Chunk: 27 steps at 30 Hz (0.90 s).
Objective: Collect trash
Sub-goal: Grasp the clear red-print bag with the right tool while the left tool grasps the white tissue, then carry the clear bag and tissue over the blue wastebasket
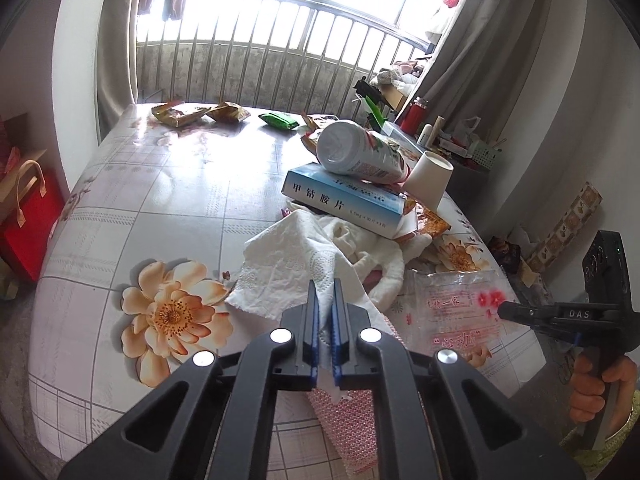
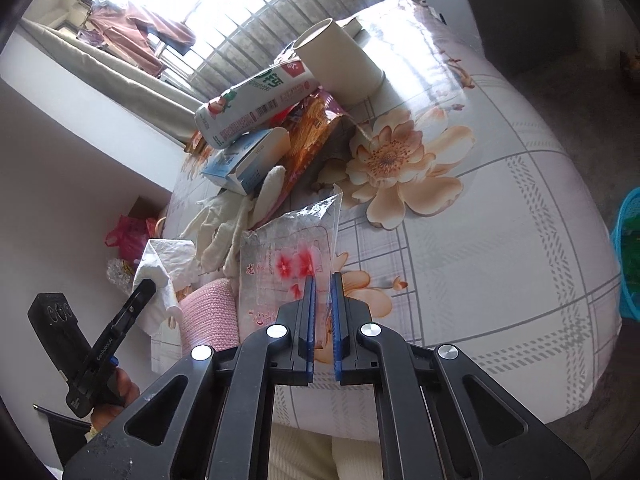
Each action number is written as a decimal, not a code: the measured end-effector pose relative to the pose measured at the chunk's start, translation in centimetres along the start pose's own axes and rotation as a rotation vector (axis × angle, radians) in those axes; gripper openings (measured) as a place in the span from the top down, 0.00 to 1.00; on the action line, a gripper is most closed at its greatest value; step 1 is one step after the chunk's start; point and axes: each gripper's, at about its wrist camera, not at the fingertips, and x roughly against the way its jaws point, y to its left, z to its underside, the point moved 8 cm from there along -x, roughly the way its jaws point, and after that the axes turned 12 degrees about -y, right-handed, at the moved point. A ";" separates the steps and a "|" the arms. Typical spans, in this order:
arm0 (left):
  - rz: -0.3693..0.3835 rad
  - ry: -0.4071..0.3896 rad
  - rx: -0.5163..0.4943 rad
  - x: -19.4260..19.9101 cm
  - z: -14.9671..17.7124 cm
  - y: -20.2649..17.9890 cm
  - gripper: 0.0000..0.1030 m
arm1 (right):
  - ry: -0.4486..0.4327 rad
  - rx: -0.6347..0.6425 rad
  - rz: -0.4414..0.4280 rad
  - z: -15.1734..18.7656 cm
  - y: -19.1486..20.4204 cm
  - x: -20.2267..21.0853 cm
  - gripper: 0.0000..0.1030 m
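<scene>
the left gripper (image 1: 326,292) is pinched shut on one white crumpled paper towel (image 1: 288,268); the right gripper (image 2: 323,280) clamps one clear printed plastic bag (image 2: 288,256) near the floral tabletop's (image 2: 500,240) front edge.

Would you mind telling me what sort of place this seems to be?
Probably a room in a lived-in home, beside a balcony. A table with a floral cover holds litter, curtains frame barred railings, and laundry hangs outside.
</scene>
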 end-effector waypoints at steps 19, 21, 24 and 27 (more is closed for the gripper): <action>-0.064 -0.146 -0.115 4.6 -3.8 -2.1 0.96 | -0.129 -0.041 -0.023 -2.2 -1.8 5.6 0.95; -0.059 -0.159 -0.129 5.1 -4.1 -2.8 0.96 | -0.144 -0.053 -0.028 -2.5 -2.1 6.3 0.95; -0.048 -0.168 -0.141 5.5 -4.6 -3.8 0.96 | -0.167 -0.072 -0.042 -2.8 -2.7 7.6 0.95; -0.030 -0.180 -0.150 6.0 -5.2 -4.8 0.96 | -0.191 -0.091 -0.053 -3.3 -3.2 8.7 0.95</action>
